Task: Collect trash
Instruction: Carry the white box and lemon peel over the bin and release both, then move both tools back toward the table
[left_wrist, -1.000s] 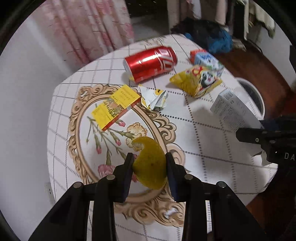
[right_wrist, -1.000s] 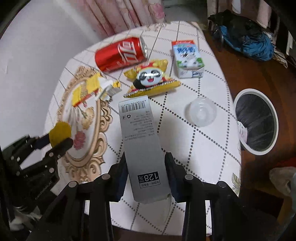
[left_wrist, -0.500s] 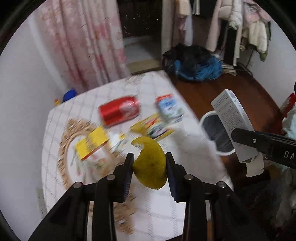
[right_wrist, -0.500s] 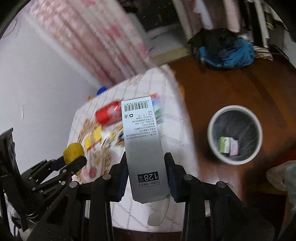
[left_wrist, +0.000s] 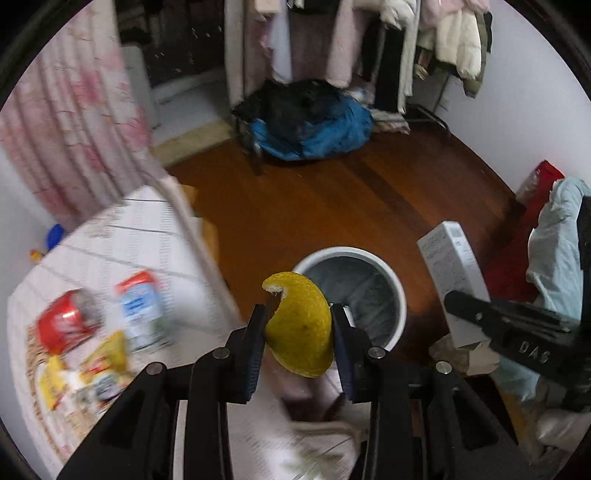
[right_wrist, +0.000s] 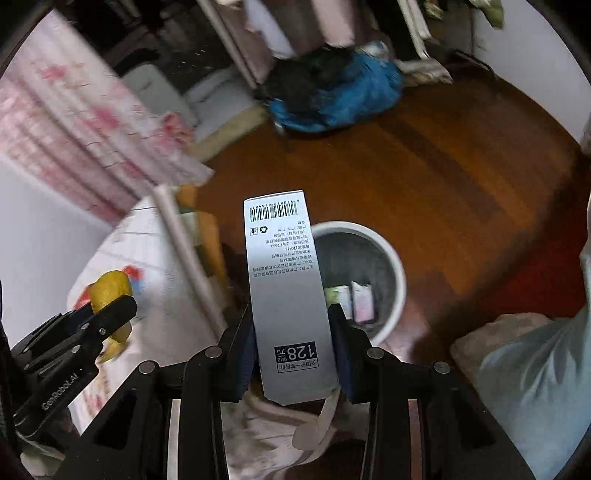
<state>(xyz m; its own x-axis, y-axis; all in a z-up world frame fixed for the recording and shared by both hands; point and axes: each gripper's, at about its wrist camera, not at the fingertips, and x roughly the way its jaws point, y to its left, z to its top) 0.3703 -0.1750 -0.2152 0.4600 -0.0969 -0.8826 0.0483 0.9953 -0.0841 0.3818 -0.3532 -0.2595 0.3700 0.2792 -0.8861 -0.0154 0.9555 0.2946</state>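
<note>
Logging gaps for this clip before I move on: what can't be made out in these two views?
- Left wrist view: the table items, red can and carton, are motion-blurred; labels unreadable.
- Left wrist view: the yellow peel hides the near rim of the white bin.
- Right wrist view: the grey box covers the bin's left side; two small packets inside are too small to identify.

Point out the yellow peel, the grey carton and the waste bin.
yellow peel (left_wrist: 301, 328), left wrist view, middle of its outer skin.
grey carton (right_wrist: 290, 295), right wrist view, centre of its printed face.
waste bin (right_wrist: 397, 273), right wrist view, right side of its white rim.
</note>
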